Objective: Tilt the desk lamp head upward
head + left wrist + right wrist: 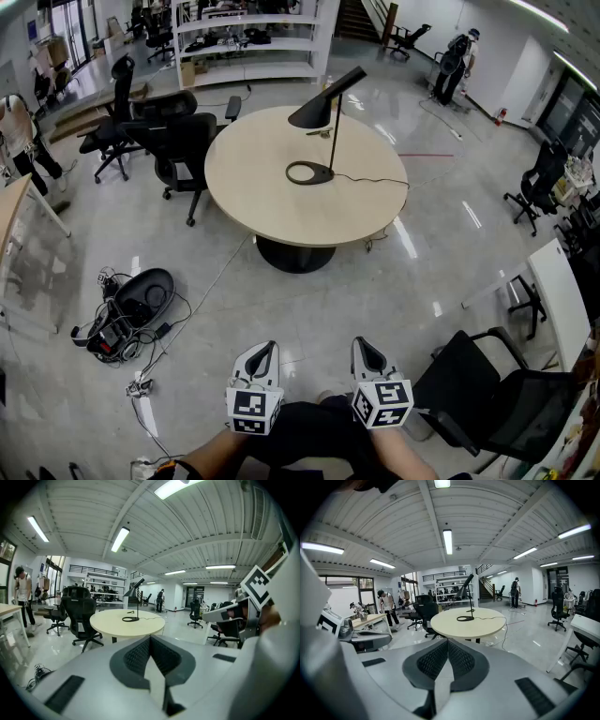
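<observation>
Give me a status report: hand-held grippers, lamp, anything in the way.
Left hand-held gripper and right hand-held gripper shut, empty, near the body. Lamp on round table, untouched, head angled down. Only bare floor between.

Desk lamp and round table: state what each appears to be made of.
Desk lamp: likely painted metal, matte black; thin rigid stem, uniform dark shade with no glare. Round table: probably laminate or veneered board, pale beige satin top; even colour, only soft reflections.
</observation>
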